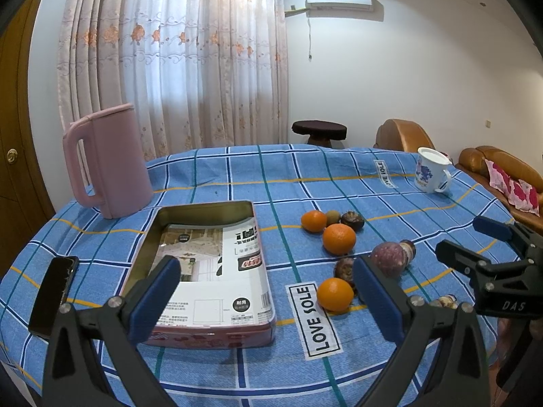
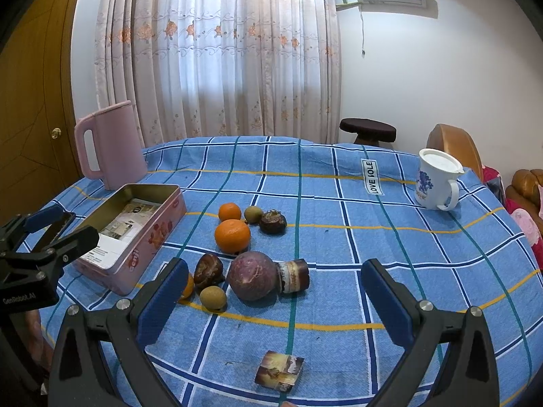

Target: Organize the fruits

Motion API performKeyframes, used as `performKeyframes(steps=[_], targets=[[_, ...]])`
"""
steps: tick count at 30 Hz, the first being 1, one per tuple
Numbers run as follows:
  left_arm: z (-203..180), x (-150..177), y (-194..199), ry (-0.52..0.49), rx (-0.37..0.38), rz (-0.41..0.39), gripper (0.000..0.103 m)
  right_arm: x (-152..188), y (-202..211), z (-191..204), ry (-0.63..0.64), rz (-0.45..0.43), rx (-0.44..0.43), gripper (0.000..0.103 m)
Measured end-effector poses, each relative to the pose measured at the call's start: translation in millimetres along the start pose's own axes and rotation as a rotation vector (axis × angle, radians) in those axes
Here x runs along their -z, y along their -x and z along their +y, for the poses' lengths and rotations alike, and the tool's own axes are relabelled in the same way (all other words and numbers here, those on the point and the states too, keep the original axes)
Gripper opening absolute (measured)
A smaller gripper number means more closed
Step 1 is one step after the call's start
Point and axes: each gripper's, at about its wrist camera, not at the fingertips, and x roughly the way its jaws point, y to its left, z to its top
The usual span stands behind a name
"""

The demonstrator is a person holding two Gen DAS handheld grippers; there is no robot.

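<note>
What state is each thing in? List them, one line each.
Left gripper: open, empty.
Right gripper: open, empty.
Pink tin: lidless, holds only a printed card.
Oranges: loose on the tablecloth, outside the tin.
Pink kettle: upright, lid shut.
White mug: upright, lid on.

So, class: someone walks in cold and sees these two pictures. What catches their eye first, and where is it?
Bright oranges and darker fruit sit clustered mid-table on the blue checked tablecloth. To their left lies an open pink tin, with a pink jug behind it. A white mug stands far right, and both grippers, left and right, hover open and empty.
</note>
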Motion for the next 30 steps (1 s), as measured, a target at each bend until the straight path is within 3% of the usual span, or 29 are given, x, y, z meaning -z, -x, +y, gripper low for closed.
performKeyframes(steps=[30], targets=[[-8,8,-9,-0.021,0.008,0.030,0.103,14,0,-8,-0.026,0.017,0.007,0.102]])
